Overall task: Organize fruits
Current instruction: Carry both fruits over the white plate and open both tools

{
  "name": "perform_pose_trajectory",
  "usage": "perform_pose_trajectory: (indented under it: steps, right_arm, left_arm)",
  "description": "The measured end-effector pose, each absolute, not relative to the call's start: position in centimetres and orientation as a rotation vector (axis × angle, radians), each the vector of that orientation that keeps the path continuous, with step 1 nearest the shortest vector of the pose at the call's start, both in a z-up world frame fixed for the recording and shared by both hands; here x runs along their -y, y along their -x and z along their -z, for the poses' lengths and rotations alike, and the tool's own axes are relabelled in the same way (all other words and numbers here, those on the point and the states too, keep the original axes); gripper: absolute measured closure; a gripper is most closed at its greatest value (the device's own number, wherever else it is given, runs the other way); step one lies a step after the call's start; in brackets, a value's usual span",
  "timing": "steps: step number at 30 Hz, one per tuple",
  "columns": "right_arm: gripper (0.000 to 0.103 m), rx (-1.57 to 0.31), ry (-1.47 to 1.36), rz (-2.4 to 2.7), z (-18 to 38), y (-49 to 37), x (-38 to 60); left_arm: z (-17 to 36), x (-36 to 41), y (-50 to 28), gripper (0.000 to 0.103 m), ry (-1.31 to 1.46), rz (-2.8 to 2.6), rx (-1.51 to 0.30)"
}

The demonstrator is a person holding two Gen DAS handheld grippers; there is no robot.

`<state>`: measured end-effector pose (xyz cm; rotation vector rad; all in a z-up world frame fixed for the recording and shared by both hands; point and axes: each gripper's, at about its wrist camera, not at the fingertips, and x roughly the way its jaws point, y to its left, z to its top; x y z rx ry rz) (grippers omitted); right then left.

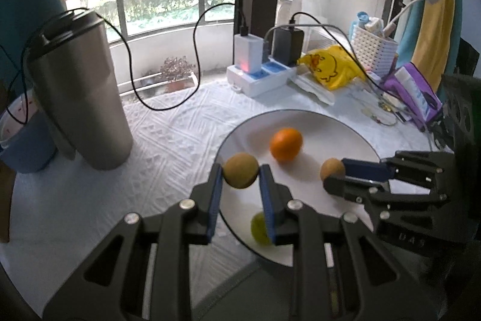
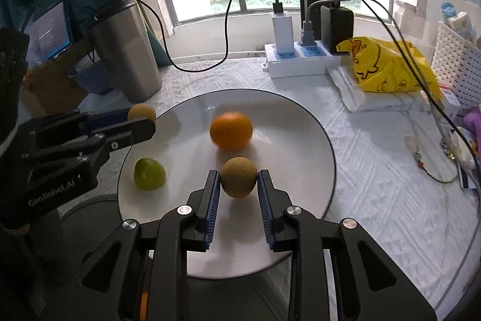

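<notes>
Fruits sit on the white plate on the surface, an orange and a green one, while the left tool and right tool each clench a brown fruit above it.

a steel tumbler stands at upper left, a white power strip with chargers at top centre, a yellow duck-print bag and white basket at right; possibly a blue bowl behind the tumbler.
</notes>
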<state>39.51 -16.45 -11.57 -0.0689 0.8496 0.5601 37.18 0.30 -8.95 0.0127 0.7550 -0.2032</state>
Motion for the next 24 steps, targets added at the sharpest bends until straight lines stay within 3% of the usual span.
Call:
perform_pose_trajectory:
  steps: [24]
  right_arm:
    - [0.074, -0.805, 0.048, -0.563, 9.2, -36.1, 17.1]
  left_arm:
    - [7.4, -0.4, -33.9, 0.074, 0.031, 0.210, -0.749]
